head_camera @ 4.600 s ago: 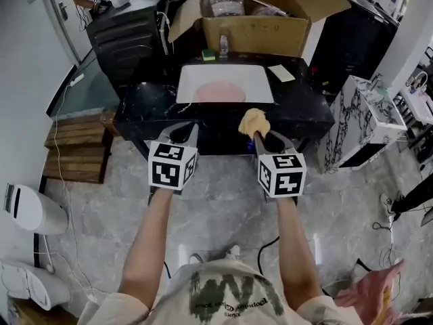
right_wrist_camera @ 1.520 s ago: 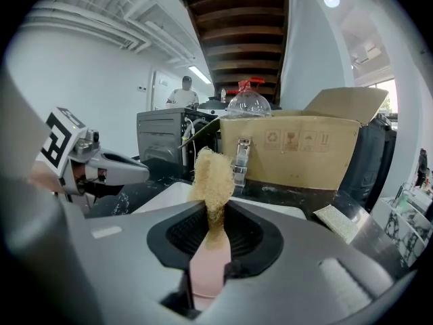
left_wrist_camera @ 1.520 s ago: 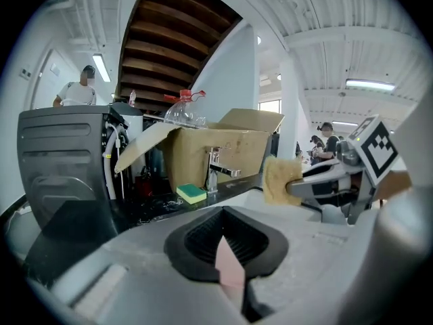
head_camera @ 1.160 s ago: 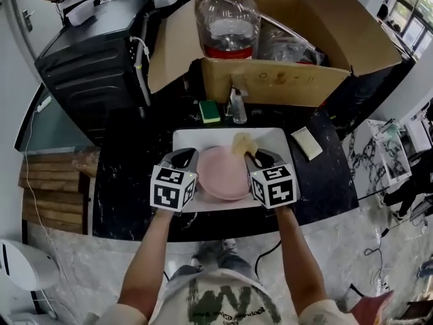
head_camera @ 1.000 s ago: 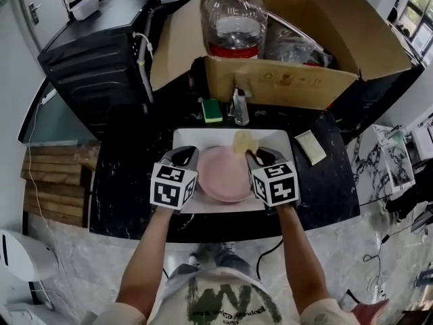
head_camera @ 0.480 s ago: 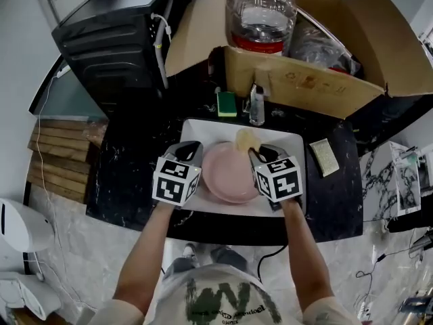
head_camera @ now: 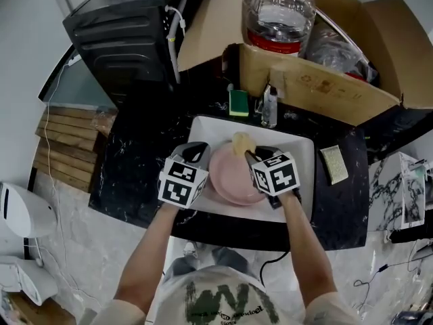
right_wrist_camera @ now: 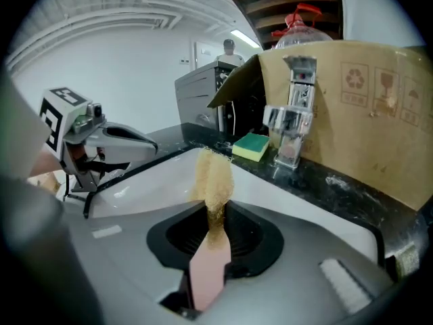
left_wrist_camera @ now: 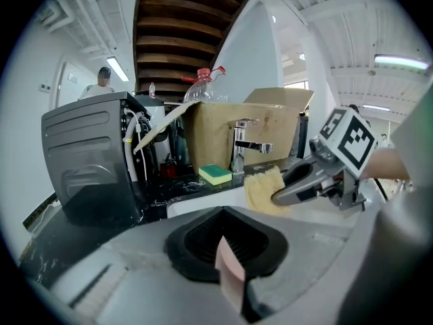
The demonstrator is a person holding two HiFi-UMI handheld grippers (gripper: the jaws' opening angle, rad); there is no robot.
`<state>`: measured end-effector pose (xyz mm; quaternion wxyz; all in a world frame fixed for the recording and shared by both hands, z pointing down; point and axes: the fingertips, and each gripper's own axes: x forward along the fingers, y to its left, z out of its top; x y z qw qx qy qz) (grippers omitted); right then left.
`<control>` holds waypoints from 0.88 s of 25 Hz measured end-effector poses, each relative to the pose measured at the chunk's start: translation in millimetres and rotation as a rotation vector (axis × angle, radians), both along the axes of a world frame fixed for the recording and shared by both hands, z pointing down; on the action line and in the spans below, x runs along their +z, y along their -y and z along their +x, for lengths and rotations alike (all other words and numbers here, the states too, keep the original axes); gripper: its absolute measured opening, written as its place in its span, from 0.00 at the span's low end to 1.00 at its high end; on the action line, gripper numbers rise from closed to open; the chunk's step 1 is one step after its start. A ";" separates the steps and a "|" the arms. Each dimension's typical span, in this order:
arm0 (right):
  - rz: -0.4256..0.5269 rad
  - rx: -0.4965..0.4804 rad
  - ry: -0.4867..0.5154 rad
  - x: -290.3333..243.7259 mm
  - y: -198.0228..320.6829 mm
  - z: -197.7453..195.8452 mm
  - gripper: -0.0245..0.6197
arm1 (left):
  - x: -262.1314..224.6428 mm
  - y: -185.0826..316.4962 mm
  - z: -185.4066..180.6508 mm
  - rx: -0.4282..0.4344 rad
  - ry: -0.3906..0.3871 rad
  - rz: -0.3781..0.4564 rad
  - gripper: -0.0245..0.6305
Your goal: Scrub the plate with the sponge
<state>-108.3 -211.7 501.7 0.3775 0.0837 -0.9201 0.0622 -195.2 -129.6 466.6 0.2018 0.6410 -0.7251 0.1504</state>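
A pink plate (head_camera: 233, 176) lies in the white sink basin (head_camera: 301, 156) set in a black marble counter. My right gripper (head_camera: 247, 152) is shut on a crumpled yellow sponge (head_camera: 242, 141), which hangs over the plate's far rim. In the right gripper view the sponge (right_wrist_camera: 213, 173) sticks up from the shut right gripper (right_wrist_camera: 213, 230). My left gripper (head_camera: 197, 152) is over the plate's left edge. Its jaws are together with nothing between them (left_wrist_camera: 226, 252). I cannot tell whether it touches the plate. The left gripper view shows the sponge (left_wrist_camera: 260, 189) in the right gripper (left_wrist_camera: 284, 193).
A green and yellow sponge (head_camera: 238, 103) and a small clear bottle (head_camera: 270, 107) stand behind the basin. Another pale sponge (head_camera: 334, 163) lies on the counter to the right. An open cardboard box (head_camera: 325, 87) holding a large water bottle (head_camera: 279, 12) rises at the back. A black appliance (head_camera: 125, 29) stands back left.
Both grippers have come from in front of the counter to above the basin and plate. In the last second they hold nearly still relative to the plate while the head camera shifts.
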 end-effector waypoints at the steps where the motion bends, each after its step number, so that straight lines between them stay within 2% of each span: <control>1: -0.014 -0.007 -0.005 5.0 -1.0 -2.8 0.14 | 0.9 -0.5 -0.3 -0.002 0.001 -0.003 0.04; 17: -0.268 -0.163 -0.085 81.8 -39.4 -34.2 0.14 | 11.6 0.5 -8.1 -0.068 0.029 -0.042 0.04; 22: -0.320 -0.169 -0.102 94.6 -47.1 -33.9 0.14 | 11.5 4.8 -8.5 -0.065 0.048 -0.056 0.04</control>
